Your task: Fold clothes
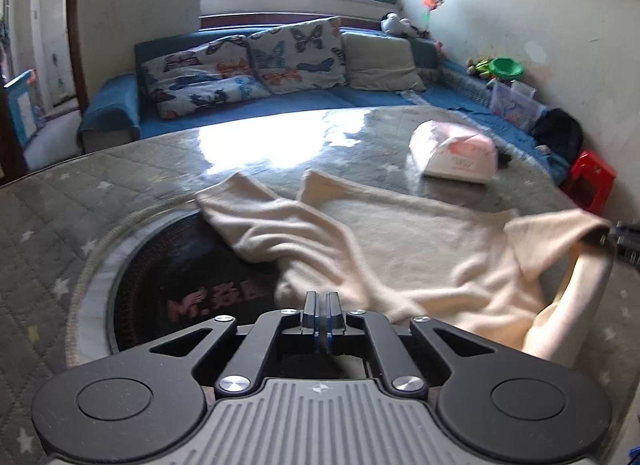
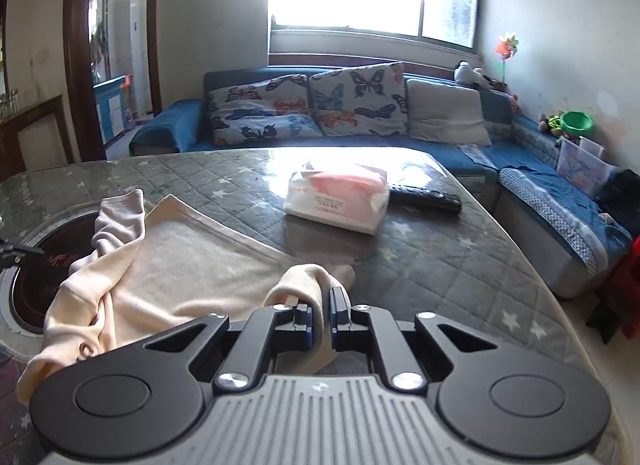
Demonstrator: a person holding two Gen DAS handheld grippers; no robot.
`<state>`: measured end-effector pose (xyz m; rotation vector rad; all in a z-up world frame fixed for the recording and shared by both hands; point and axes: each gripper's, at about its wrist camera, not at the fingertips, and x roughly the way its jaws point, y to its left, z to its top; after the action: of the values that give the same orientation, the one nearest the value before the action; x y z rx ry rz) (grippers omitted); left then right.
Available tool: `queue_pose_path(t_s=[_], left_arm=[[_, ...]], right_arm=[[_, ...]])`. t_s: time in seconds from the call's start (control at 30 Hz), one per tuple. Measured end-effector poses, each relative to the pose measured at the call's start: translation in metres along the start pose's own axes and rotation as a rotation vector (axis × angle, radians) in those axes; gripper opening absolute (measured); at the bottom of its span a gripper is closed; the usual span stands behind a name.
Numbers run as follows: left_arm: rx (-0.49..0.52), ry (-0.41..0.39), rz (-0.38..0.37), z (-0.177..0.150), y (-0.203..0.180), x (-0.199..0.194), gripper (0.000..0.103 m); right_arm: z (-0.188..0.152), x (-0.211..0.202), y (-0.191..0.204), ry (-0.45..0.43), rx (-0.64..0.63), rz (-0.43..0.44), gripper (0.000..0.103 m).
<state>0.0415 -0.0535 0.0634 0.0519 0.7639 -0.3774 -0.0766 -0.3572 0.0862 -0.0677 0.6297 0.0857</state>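
A cream long-sleeved top (image 1: 404, 241) lies spread and rumpled on the quilted grey table (image 1: 72, 201); it also shows in the right wrist view (image 2: 188, 261). My left gripper (image 1: 321, 301) is shut with nothing visible between its fingers, at the top's near edge beside a sleeve (image 1: 260, 221). My right gripper (image 2: 320, 305) is shut on a fold of the top's right sleeve (image 2: 308, 277) and holds it lifted off the table. The right gripper also shows at the right edge of the left wrist view (image 1: 608, 235), pinching that sleeve.
A tissue pack (image 2: 338, 199) and a black remote (image 2: 428, 197) lie on the table behind the top. A round dark inset plate (image 1: 180, 289) sits under the left sleeve. A blue sofa (image 2: 400, 141) with cushions runs behind and to the right. A red stool (image 1: 590, 181) stands at right.
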Motion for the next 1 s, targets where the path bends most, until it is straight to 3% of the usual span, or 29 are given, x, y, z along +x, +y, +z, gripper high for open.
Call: queue_pose_path(t_s=[0.03, 0.17, 0.27, 0.37, 0.4, 0.43, 0.5, 0.8, 1.0], left_arm=[[0.004, -0.003, -0.006, 0.002, -0.004, 0.001, 0.012], [0.004, 0.015, -0.003, 0.013, -0.018, 0.019, 0.047], [-0.006, 0.044, 0.000, 0.016, -0.023, 0.039, 0.047], [-0.024, 0.080, -0.020, 0.017, -0.023, 0.056, 0.041], [-0.028, 0.091, -0.030, 0.016, -0.022, 0.061, 0.020], [-0.021, 0.097, -0.041, 0.015, -0.023, 0.063, 0.011], [-0.003, 0.092, -0.040, 0.012, -0.023, 0.062, 0.003], [-0.020, 0.007, 0.062, -0.007, 0.008, -0.001, 0.002], [-0.078, -0.012, 0.127, -0.036, 0.039, -0.054, 0.002]], right_arm=[[-0.004, -0.003, -0.001, 0.002, 0.008, -0.004, 0.007], [-0.015, -0.008, -0.003, 0.013, 0.028, -0.010, 0.007], [-0.020, -0.011, -0.007, 0.015, 0.047, -0.006, 0.007], [-0.022, -0.013, -0.009, 0.014, 0.053, -0.007, 0.007], [-0.023, -0.013, -0.009, 0.014, 0.056, -0.008, 0.007], [-0.024, -0.014, -0.010, 0.014, 0.058, -0.008, 0.007], [-0.025, -0.015, -0.012, 0.013, 0.062, -0.009, 0.007], [-0.032, -0.023, -0.018, 0.007, 0.080, -0.013, 0.007], [-0.038, -0.038, -0.016, 0.002, 0.080, -0.008, 0.007]])
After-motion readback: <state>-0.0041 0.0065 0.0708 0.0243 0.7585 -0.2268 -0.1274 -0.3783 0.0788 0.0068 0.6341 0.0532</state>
